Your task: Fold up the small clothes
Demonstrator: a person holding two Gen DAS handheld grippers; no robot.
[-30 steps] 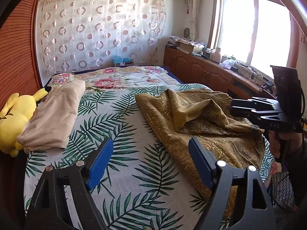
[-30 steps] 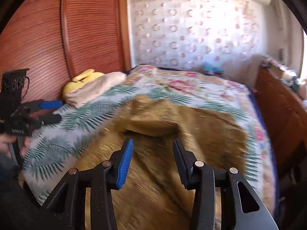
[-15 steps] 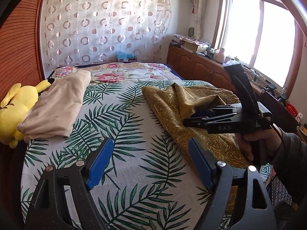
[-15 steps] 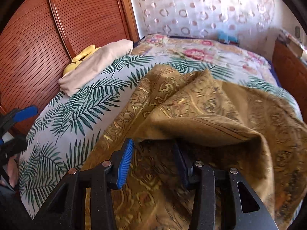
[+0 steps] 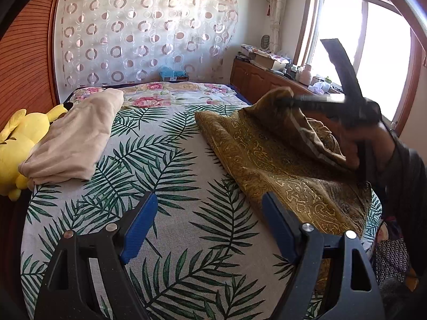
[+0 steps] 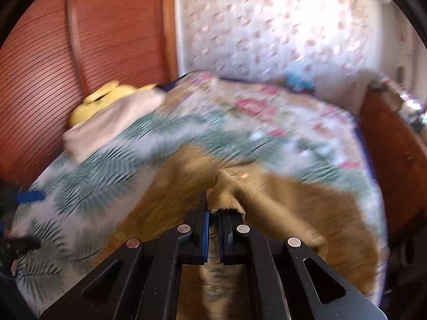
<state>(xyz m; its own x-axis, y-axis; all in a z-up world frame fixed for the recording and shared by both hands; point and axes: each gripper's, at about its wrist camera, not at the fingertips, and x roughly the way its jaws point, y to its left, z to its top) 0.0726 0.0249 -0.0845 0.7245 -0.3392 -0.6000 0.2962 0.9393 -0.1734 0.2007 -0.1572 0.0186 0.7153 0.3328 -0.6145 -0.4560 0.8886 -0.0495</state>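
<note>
A golden-brown patterned cloth (image 5: 267, 160) lies crumpled on the right half of the bed (image 5: 165, 176). My right gripper (image 6: 212, 208) is shut on a raised fold of the cloth (image 6: 229, 186). In the left wrist view the right gripper (image 5: 283, 100) holds that fold up above the rest of the cloth, with a hand behind it. My left gripper (image 5: 206, 200) hangs open over the palm-leaf bedspread near the front edge, left of the cloth, with nothing between its fingers.
A folded beige cloth (image 5: 77, 138) lies at the bed's left side beside a yellow plush toy (image 5: 16, 144). A ribbed wooden wall (image 6: 48, 61) runs along the left. A low wooden cabinet (image 5: 256, 80) with clutter stands under the window at right.
My right gripper pushed in over the golden cloth, closed on a fold and lifted it. The left gripper stayed open in about the same place.
</note>
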